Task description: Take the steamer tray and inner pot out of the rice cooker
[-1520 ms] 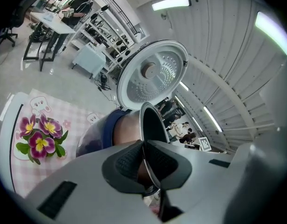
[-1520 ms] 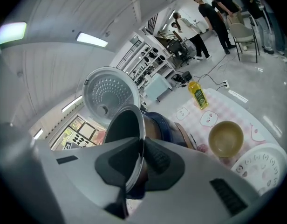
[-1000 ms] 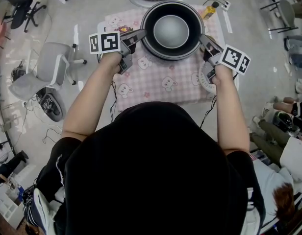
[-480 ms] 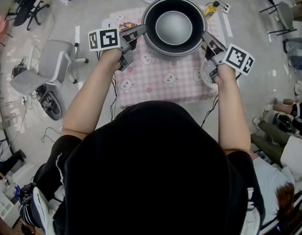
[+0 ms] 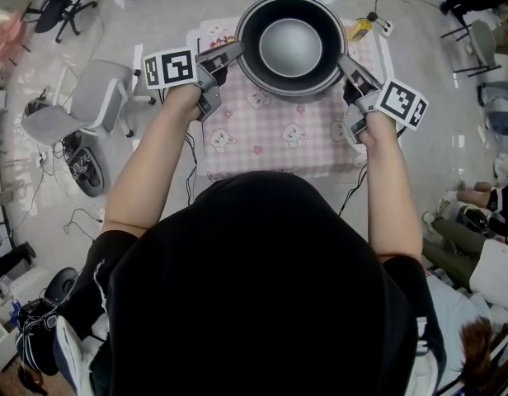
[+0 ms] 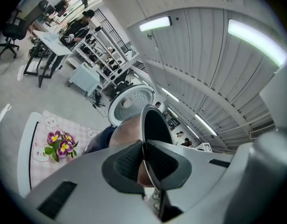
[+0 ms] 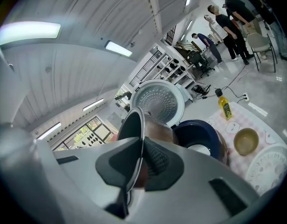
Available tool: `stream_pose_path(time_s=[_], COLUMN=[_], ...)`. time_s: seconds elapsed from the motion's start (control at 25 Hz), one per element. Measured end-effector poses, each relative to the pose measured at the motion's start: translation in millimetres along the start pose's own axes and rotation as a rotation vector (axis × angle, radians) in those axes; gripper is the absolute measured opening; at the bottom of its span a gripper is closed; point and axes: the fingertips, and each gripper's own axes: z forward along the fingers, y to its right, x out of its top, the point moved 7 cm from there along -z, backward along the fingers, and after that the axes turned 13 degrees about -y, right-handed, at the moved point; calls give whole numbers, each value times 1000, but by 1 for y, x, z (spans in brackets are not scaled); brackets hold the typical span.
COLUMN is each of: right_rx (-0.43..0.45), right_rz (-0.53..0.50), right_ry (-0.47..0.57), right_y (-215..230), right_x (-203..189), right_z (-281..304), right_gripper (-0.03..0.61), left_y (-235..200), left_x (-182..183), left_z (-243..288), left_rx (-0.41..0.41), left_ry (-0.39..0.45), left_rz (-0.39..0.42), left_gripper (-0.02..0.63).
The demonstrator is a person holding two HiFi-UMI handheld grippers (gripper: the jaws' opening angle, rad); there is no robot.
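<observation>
Lifting stage: the inner pot (image 5: pixel 290 46) hangs above the pink checked table (image 5: pixel 279 143) and looks clear of the navy rice cooker (image 7: pixel 201 134), whose lid (image 7: pixel 157 101) stands open behind it.
Done so far: a white perforated disc (image 7: pixel 270 164), probably the steamer tray, already lies on the cloth near a bowl (image 7: pixel 246 141).
Left to do: by my judgement, only carrying the pot aside and setting it down.
Left gripper (image 5: pixel 237 51): jaws almost together, pinching the pot's thin rim on its left side.
Right gripper (image 5: pixel 343 61): jaws likewise nearly closed, clamping the opposite rim.
Arm pose: both forearms reach forward, roughly mirrored. The grippers angle inward and tip slightly down, and the pot sits level between them.
</observation>
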Motion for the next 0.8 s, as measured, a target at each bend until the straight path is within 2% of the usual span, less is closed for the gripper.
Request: stream_pose_path(time_s=[0.12, 0.24, 0.4, 0.6, 0.8], right_rx=[18, 41, 91, 110, 149], right_rz=[28, 32, -59, -27, -67], right_ry=[-18, -47, -77, -137, -183], right_y=[0, -17, -43, -69, -77], right_x=[1, -11, -34, -55, -76], right_z=[-2, 13, 36, 63, 81], right_gripper=[34, 34, 34, 35, 35], left_y=[7, 5, -1, -12, -21], left_x=[-4, -16, -41, -59, -85], left_z=[-4, -34, -79, -122, -145], left_rx=[11, 19, 48, 88, 118], left_ry=[23, 65, 94, 120, 135], left_rz=[-16, -40, -38, -65, -103], left_gripper=[48, 44, 44, 46, 46])
